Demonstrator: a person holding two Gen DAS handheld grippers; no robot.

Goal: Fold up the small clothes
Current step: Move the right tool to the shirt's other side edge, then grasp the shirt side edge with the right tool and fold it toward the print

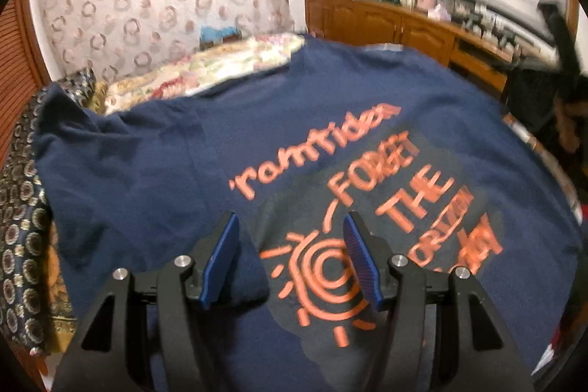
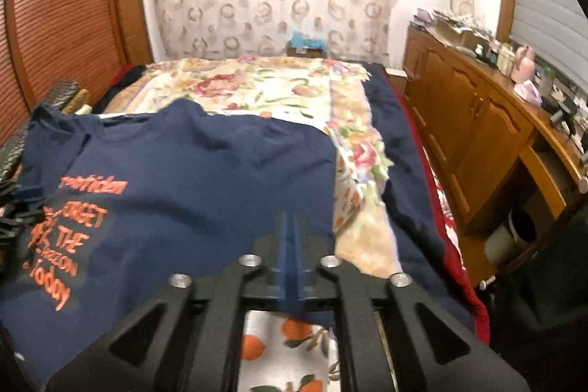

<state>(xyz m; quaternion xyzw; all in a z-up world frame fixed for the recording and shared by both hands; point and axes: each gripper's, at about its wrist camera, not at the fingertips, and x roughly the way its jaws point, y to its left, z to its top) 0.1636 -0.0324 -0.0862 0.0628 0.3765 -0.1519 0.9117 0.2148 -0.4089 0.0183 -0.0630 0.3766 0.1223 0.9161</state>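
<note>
The navy cotton T-shirt with orange lettering [image 1: 154, 171] lies spread print-up on the flower-patterned bed [image 2: 257, 87], apparently ready for folding. The left gripper [image 1: 290, 259] hovers over the print, fingers wide and empty. The right gripper [image 2: 290, 245] has fingers nearly together at the shirt's edge; whether they pinch fabric cannot be told.

Both wrist views angled down, close over shared navy shirt [image 1: 154, 157], bed [image 2: 257, 87] beyond

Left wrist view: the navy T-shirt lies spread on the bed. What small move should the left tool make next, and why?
Probably shift the left tool toward the sleeve at the picture's left and pinch its edge. Its jaws stand open over the sun print, holding nothing, and the navy T-shirt lies unfolded.
</note>
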